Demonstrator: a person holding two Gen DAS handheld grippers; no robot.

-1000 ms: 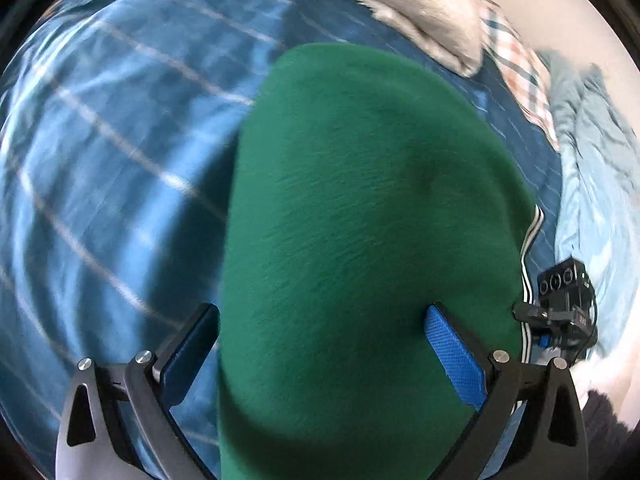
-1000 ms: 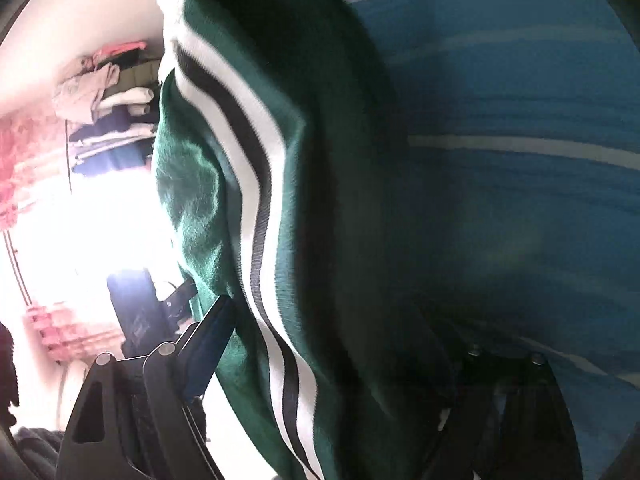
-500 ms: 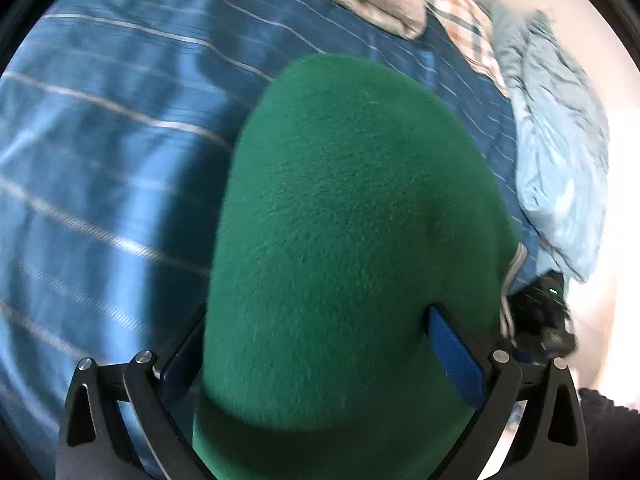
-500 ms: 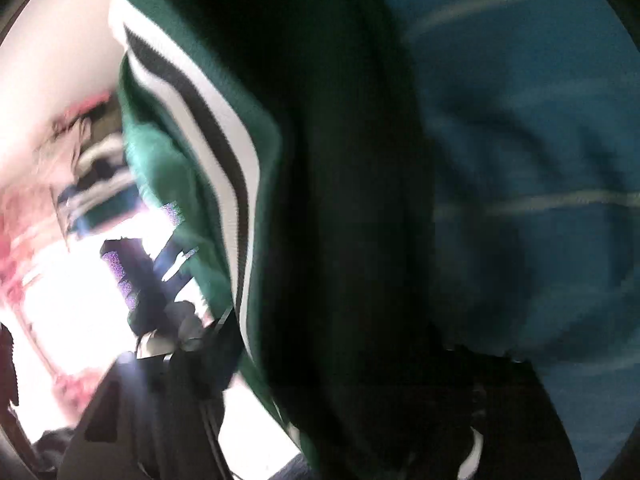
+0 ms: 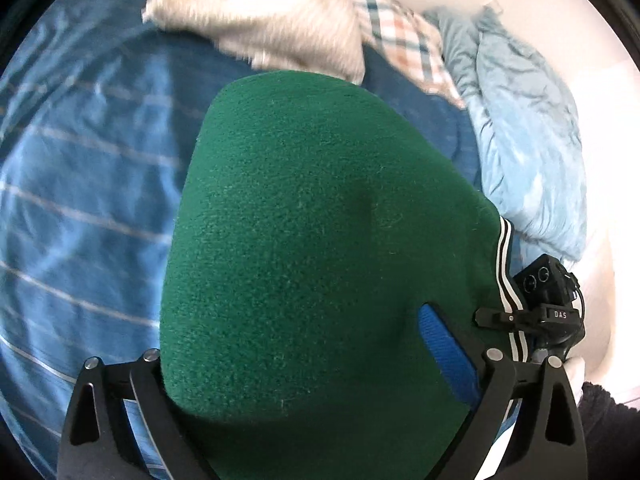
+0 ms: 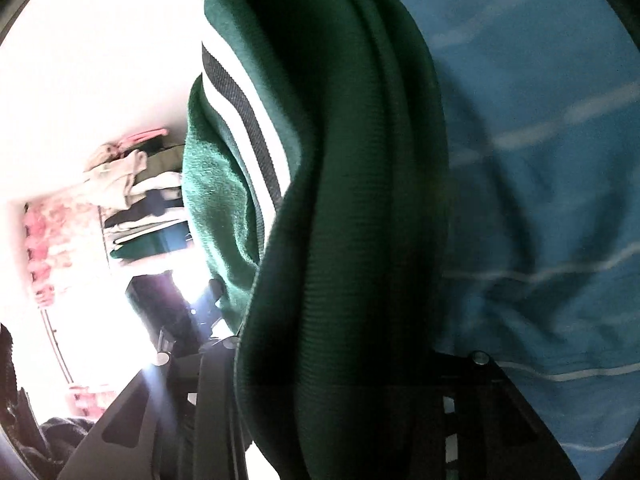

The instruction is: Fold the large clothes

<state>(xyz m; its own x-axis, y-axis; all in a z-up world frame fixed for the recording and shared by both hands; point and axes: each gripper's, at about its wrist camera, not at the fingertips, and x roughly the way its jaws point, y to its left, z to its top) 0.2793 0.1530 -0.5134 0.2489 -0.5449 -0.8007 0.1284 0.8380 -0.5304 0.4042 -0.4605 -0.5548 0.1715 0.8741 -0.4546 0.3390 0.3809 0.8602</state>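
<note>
A dark green fleece garment (image 5: 312,240) with black and white side stripes (image 5: 506,264) fills the middle of the left wrist view, bunched between my left gripper's (image 5: 316,364) fingers; the blue pad (image 5: 448,352) of one finger presses into it. The same garment (image 6: 352,240) hangs in thick folds through my right gripper (image 6: 340,364), whose fingers are mostly covered by cloth. The right gripper's body (image 5: 544,304) shows at the garment's right edge in the left wrist view. The garment is held above a blue striped bed sheet (image 5: 80,200).
A cream fluffy blanket (image 5: 280,24), a checked cloth (image 5: 400,36) and a crumpled light blue duvet (image 5: 528,152) lie at the far side of the bed. Shelves of folded clothes (image 6: 140,208) and bright light show to the left in the right wrist view.
Both grippers have moved with the garment; the left view has tilted so the blanket and duvet come further into view. The right view has swung, showing more folds.
</note>
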